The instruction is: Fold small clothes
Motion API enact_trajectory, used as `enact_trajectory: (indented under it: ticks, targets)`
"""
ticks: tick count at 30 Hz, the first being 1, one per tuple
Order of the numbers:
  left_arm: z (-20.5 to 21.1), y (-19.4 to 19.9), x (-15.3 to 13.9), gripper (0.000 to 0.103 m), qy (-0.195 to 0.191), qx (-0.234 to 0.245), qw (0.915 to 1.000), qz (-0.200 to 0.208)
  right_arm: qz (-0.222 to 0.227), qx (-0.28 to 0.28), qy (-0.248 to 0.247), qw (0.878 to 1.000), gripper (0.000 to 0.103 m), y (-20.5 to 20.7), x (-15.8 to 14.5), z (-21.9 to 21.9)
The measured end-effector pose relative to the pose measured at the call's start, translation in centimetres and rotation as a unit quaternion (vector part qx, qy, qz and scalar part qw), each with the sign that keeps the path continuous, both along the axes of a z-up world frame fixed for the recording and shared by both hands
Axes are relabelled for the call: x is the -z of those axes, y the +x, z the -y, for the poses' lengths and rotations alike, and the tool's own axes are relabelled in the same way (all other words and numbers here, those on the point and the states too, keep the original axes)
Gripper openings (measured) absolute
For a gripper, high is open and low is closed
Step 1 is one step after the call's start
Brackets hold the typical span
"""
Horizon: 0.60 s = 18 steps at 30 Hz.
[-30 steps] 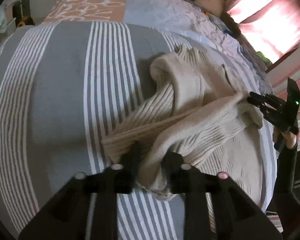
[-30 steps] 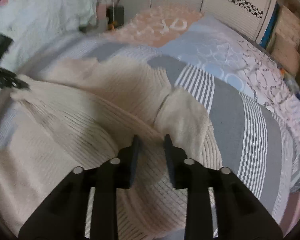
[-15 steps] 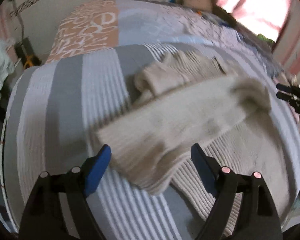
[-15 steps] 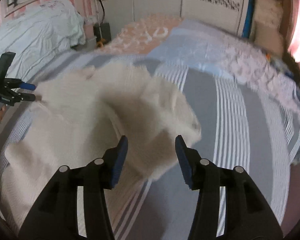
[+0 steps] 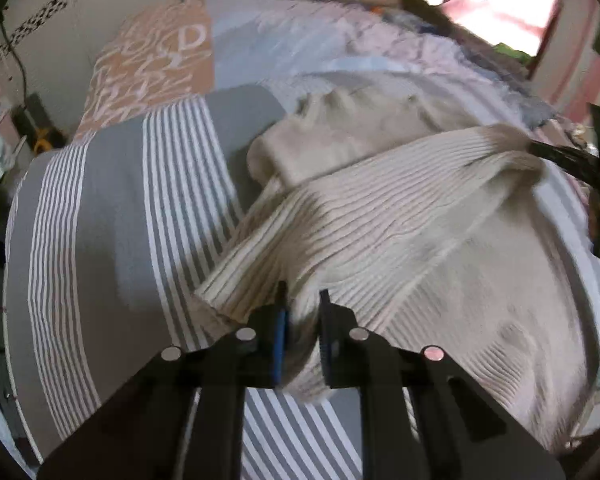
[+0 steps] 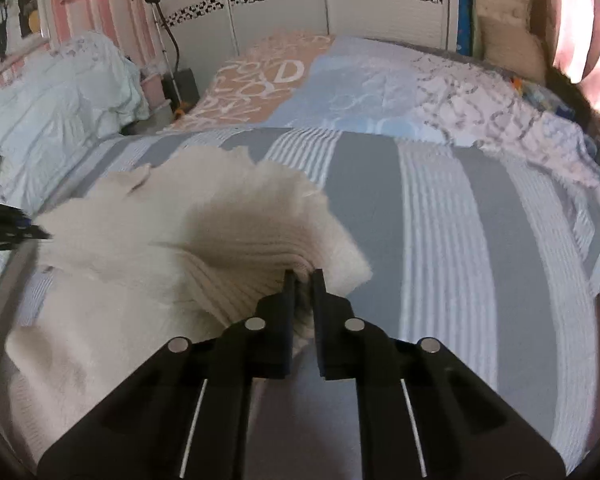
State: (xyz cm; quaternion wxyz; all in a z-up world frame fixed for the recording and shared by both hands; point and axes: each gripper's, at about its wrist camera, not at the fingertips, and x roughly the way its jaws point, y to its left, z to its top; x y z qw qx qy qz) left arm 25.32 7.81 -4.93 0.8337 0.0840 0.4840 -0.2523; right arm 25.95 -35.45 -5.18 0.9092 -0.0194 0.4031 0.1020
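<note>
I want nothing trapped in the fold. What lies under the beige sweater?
Around the beige sweater only the grey striped bedcover shows. Both grippers pinch its edges; whatever lies beneath its middle is covered.

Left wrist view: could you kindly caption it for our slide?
Left gripper shut on a cream ribbed sweater lying on a grey striped bedspread.

The right tongs point(image 6: 303, 280) pinch a fold of the cream ribbed sweater point(image 6: 148, 248), which spreads to the left over the grey striped bed point(image 6: 452, 240). At the far left edge, the left tongs point(image 6: 16, 228) touch the sweater's other end.
</note>
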Motion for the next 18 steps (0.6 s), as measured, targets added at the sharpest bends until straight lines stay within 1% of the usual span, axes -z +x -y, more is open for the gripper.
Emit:
enact_trajectory:
  ticks: [2, 3, 4, 5, 6, 7, 9, 10, 11, 12, 13, 14, 15, 17, 18]
  targets:
    - [-0.2, -1.2, -0.4, 0.014, -0.008, 0.021, 0.9997, -0.001, -0.012, 0.012, -0.009, 1.000, 0.001, 0.7, 0.2, 1.1]
    - [-0.1, -1.6, -0.2, 0.013, -0.001, 0.030, 0.9995, -0.001, -0.012, 0.028, -0.023, 0.999, 0.001, 0.9, 0.3, 1.7]
    - [0.1, -1.9, 0.5, 0.013, 0.016, 0.036, 0.9992, 0.001, -0.019, 0.045, -0.038, 0.998, 0.001, 1.3, 0.7, 2.3]
    - [0.1, -1.8, 1.1, 0.014, 0.029, 0.032, 0.9991, 0.003, -0.031, 0.049, -0.038, 0.998, 0.001, 1.6, 1.2, 2.9]
    - [-0.1, -1.4, 2.0, 0.014, 0.046, 0.018, 0.9988, 0.005, -0.037, 0.043, -0.035, 0.998, 0.001, 1.5, 1.6, 3.0]
    - [-0.1, -1.1, 2.8, 0.014, 0.055, 0.011, 0.9984, 0.004, -0.041, 0.038, -0.038, 0.998, 0.001, 1.3, 1.9, 2.8]
    - [-0.1, -1.0, 3.5, 0.018, 0.052, 0.010, 0.9986, 0.006, -0.038, 0.025, -0.054, 0.997, 0.003, 0.4, 2.2, 1.7]
    - [-0.2, -1.1, 3.3, 0.022, 0.048, 0.010, 0.9988, 0.009, -0.035, 0.018, -0.059, 0.997, 0.003, 0.0, 2.2, 1.0]
    - [-0.3, -1.2, 3.1, 0.037, 0.047, 0.008, 0.9988, 0.010, -0.028, 0.017, -0.070, 0.997, 0.004, -0.4, 2.1, 0.5]
    - [-0.3, -1.3, 2.9, 0.061, 0.050, 0.006, 0.9986, 0.015, -0.020, 0.016, -0.082, 0.996, 0.005, -0.7, 1.9, 0.0]
    - [-0.2, -1.7, 2.6, 0.072, 0.068, -0.002, 0.9972, 0.031, -0.012, 0.011, -0.090, 0.996, 0.005, -1.0, 1.6, -0.5]
    - [-0.2, -2.2, 2.3, 0.078, 0.087, -0.006, 0.9951, 0.046, -0.008, 0.007, -0.092, 0.996, 0.006, -1.1, 1.4, -0.8]
    - [-0.1, -2.5, 2.1, 0.078, 0.101, -0.004, 0.9934, 0.055, -0.001, 0.005, -0.095, 0.995, 0.006, -1.3, 1.1, -1.1]
    - [-0.1, -3.5, 1.7, 0.078, 0.129, 0.000, 0.9892, 0.069, 0.009, 0.001, -0.106, 0.994, 0.011, -1.3, 0.7, -1.7]
    - [-0.2, -3.8, 1.6, 0.078, 0.136, 0.000, 0.9879, 0.075, 0.013, -0.002, -0.110, 0.994, 0.013, -1.4, 0.5, -2.0]
